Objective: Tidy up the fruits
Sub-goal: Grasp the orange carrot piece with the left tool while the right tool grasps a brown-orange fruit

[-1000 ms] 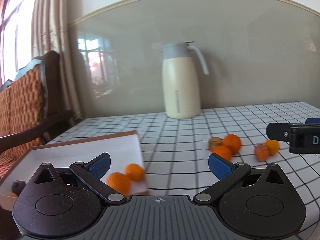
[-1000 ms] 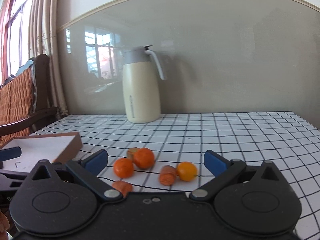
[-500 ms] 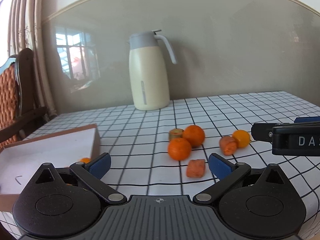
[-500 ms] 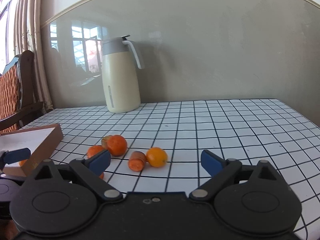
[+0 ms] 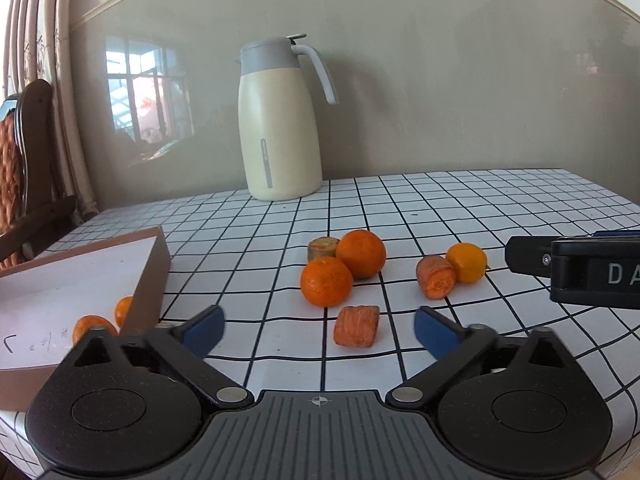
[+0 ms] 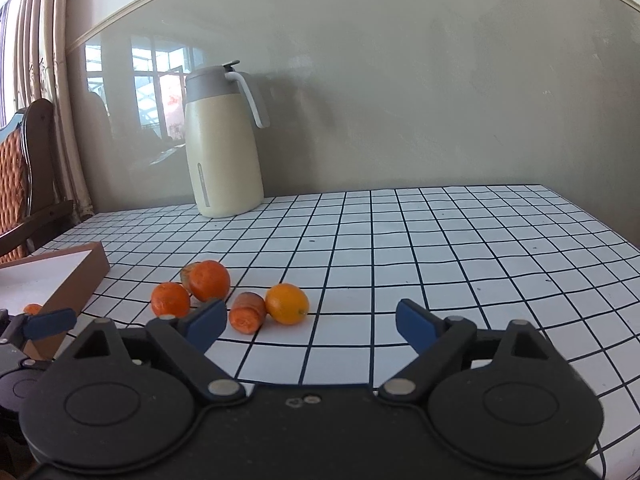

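Left gripper (image 5: pixel 318 330): jaws closing, nothing pinched; carrot piece (image 5: pixel 356 325) lies on the table (image 5: pixel 480 208) just ahead, between them, long axis across. Right gripper (image 6: pixel 306 322): jaws closing, empty; kumquat (image 6: pixel 287 303) ahead, left of centre.

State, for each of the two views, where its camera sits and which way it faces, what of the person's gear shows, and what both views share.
Left wrist: on the left gripper, facing the carrot chunk between its closing fingers; right gripper at the right edge.
Right wrist: on the right gripper, closing, facing the wall; left gripper's finger at the left edge.
Shared: jug, oranges, box, checked tablecloth.
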